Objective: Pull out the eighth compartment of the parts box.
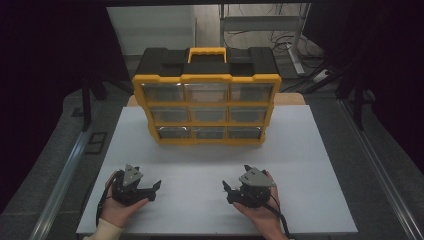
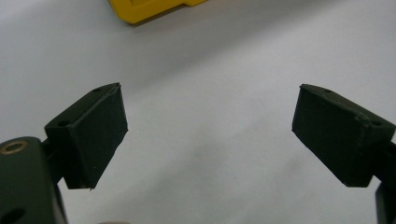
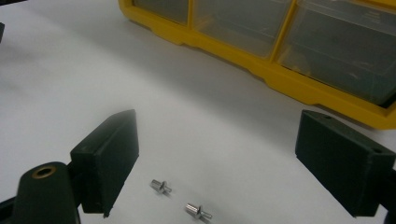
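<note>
I rest my right gripper (image 3: pixel 217 163) with fingers (image 3: pixel 109 158) released around two small metal studs (image 3: pixel 180 198), ready to pinch one, while my left gripper (image 2: pixel 208 135) gapes empty.

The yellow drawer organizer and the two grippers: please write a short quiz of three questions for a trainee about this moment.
1. True or false: the left gripper has its jaws shut.
2. How many small metal screws lie on the white table between the right gripper jaws?
3. The organizer shows its clear drawers in: A) two rows of two, B) three rows of three, C) one row of six?

Key: 1 false, they stand wide apart. 2 two. 3 B.
</note>
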Demonstrator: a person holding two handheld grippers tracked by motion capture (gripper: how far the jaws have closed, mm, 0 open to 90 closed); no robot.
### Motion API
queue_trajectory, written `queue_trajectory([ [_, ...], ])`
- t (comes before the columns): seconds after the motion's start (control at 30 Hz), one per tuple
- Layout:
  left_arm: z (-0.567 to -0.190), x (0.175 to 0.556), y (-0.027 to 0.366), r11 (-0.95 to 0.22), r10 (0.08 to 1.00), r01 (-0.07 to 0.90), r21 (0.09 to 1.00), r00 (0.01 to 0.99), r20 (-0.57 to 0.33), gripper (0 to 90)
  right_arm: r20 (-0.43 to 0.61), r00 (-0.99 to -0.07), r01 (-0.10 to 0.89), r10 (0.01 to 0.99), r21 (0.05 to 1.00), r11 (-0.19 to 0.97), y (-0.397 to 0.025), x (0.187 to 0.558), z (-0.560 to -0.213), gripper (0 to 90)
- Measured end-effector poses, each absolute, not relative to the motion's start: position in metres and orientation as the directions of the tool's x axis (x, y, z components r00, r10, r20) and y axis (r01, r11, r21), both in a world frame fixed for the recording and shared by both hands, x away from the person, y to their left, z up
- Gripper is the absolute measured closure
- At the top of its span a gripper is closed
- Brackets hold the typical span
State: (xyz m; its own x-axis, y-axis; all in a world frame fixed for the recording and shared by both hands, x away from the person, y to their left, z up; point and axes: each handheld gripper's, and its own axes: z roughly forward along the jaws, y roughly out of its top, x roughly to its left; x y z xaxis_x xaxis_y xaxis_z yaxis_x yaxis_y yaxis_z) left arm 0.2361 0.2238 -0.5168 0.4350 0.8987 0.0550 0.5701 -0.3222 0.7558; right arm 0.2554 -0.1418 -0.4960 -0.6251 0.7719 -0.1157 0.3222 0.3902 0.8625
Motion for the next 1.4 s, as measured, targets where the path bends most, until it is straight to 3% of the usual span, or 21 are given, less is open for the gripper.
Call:
queue_trajectory([
  [0.93, -0.518, 0.237, 0.224, -0.331, 0.896, 0.573, 0.75, 0.44, 0.059, 11.2, -0.129, -0.637, 0.315, 0.76, 0.856, 0.41, -0.112, 0.256, -0.497, 15.4],
  [1.4, -0.518, 0.237, 0.224, -0.335, 0.894, 0.572, 0.749, 0.443, 0.061, 11.3, -0.243, -0.64, 0.252, 0.729, 0.83, 0.498, -0.102, 0.252, -0.499, 15.7],
])
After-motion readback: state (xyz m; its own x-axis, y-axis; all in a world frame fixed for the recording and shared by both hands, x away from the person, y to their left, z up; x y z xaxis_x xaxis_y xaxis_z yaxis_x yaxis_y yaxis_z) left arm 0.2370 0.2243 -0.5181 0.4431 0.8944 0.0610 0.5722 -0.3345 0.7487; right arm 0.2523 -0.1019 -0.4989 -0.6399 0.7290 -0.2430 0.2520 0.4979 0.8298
